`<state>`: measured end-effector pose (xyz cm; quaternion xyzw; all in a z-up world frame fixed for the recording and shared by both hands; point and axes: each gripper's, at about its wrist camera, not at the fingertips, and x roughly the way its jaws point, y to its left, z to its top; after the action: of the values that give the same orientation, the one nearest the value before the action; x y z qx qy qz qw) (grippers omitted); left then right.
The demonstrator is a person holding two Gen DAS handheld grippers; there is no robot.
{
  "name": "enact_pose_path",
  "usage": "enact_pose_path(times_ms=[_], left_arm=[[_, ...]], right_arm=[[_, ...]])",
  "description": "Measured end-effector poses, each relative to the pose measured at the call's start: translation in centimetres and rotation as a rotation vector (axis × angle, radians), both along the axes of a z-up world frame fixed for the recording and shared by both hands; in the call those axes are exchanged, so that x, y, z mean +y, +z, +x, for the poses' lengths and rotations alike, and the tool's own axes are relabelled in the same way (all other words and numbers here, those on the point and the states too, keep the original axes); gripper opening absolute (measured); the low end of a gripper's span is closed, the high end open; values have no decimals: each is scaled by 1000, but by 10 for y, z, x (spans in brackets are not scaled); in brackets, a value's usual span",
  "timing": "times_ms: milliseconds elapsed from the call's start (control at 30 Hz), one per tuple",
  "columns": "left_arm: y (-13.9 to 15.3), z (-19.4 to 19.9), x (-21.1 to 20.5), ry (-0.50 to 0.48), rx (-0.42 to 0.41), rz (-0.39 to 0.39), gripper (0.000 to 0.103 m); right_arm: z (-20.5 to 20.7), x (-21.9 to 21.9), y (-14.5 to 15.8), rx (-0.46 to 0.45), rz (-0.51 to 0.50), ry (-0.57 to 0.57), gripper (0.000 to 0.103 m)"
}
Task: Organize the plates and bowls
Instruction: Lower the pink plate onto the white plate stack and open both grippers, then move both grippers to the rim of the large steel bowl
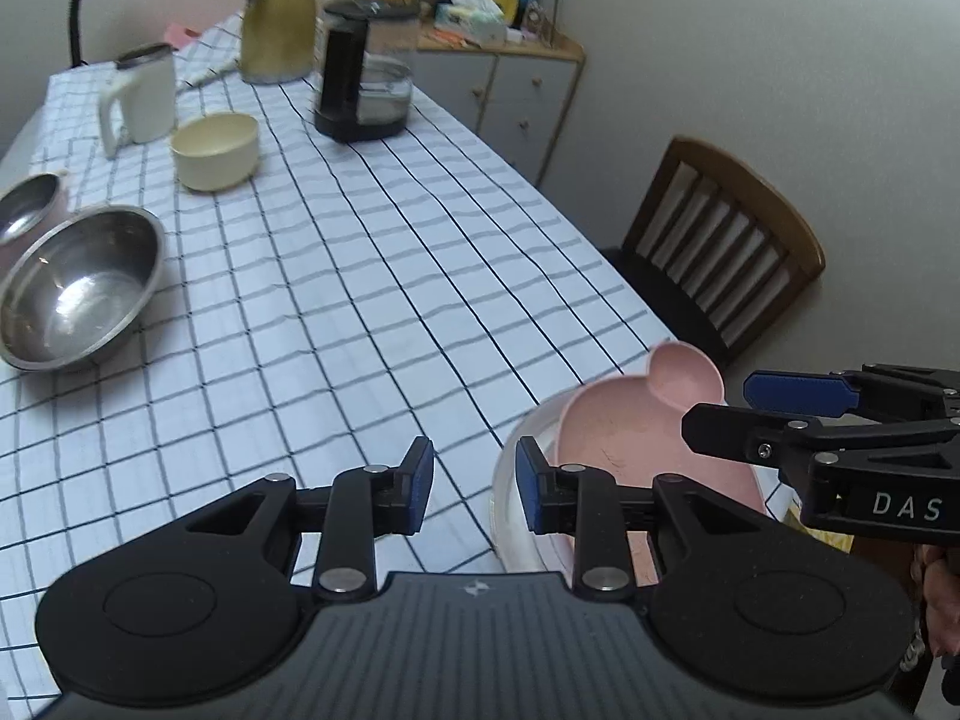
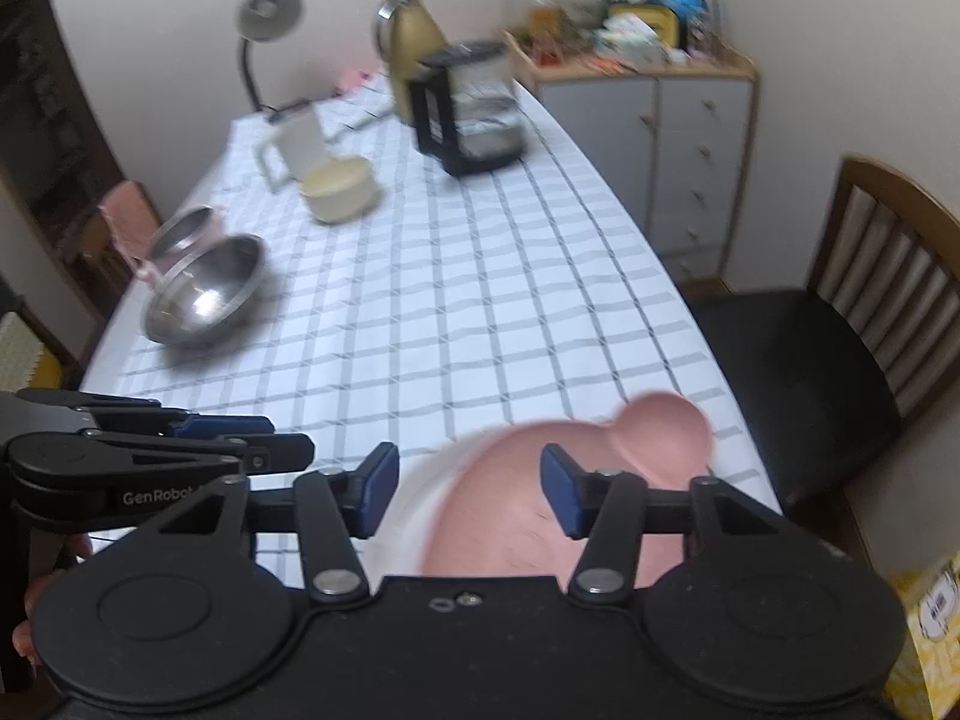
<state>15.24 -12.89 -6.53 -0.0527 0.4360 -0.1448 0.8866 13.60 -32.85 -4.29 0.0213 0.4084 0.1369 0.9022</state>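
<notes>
Both tools, left (image 1: 474,486) and right (image 2: 470,492), gape empty above a half-hidden pink plate (image 2: 510,516) in a white bowl (image 1: 516,480).

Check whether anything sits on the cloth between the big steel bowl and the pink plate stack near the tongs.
Nothing visible does. Between the big steel bowl and the pink plate lies only bare checked tablecloth. The cream bowl and white jug stand farther back, off that line.
</notes>
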Motion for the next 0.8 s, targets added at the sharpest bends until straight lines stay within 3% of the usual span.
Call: enact_pose_path(times_ms=[33, 100, 333, 533, 600, 800], left_arm=[[4, -3, 5, 15, -15, 5, 38], [13, -12, 18, 57, -57, 10, 59], [37, -30, 58, 180, -150, 36, 62], [46, -36, 92, 286, -199, 67, 74], [47, -35, 101, 319, -217, 71, 77], [46, -17, 128, 404, -231, 89, 79]], right_arm=[[-1, 4, 3, -13, 0, 6, 58], [-4, 14, 9, -43, 14, 26, 58], [-6, 52, 27, -121, 44, 118, 71], [1, 89, 37, -184, 51, 204, 88], [6, 100, 39, -204, 53, 212, 99], [32, 129, 39, -246, 55, 247, 103]])
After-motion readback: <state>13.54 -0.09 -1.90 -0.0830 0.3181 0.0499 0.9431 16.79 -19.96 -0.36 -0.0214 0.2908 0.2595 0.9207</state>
